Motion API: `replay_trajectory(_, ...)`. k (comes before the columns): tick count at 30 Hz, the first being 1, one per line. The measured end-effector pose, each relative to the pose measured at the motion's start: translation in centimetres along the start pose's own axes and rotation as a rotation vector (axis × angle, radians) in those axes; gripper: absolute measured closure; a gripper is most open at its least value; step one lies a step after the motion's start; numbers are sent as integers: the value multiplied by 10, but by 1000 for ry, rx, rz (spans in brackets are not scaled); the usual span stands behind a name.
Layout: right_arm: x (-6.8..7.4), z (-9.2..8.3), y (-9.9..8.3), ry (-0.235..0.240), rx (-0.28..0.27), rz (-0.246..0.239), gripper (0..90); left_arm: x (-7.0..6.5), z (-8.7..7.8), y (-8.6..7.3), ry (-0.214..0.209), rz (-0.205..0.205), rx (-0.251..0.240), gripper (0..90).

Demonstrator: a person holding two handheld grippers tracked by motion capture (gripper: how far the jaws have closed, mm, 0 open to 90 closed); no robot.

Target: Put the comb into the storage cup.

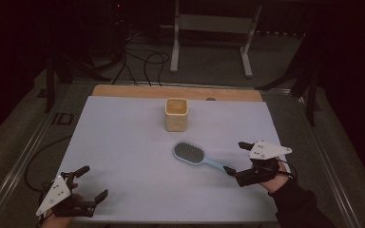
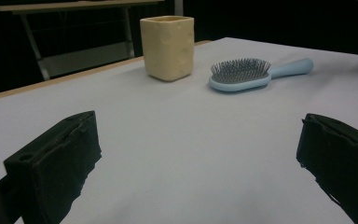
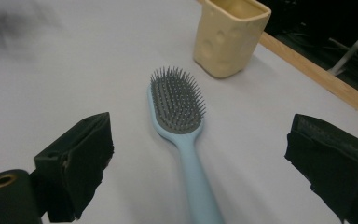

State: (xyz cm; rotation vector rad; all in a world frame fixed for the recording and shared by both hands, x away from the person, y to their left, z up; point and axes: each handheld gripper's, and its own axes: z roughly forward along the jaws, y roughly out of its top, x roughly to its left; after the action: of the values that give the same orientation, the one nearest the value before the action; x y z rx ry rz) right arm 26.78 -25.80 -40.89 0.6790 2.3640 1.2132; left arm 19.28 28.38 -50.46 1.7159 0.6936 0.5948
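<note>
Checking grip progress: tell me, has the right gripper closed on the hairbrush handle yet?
No, the right gripper has its jaws wide apart, with the hairbrush handle lying untouched between them.

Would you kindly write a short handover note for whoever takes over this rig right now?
Right claw: open, empty, jaws either side of the hairbrush handle end, not yet closed on it.
Left claw: open, empty, at the near left corner of the table.
Hairbrush lies bristles up, mid-table; the yellow cup stands upright behind it, apart.
Done: nothing gripped yet.
Left: probably close on the handle and lift.
</note>
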Motion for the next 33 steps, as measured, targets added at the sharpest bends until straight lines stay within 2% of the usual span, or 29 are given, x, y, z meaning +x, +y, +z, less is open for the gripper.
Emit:
replay_trajectory(7,-6,13,11,27,13,-22,72,-1,0,0,0,4,1,0)
replay_trajectory(19,-8,32,28,65,49,-72,73,-1,0,1,2,10,2,0)
replay_trajectory(25,-5,44,31,87,94,-100,73,-1,0,1,3,10,1,0)
replay_trajectory(33,-5,62,29,112,150,-113,74,-1,0,1,2,11,-1,0)
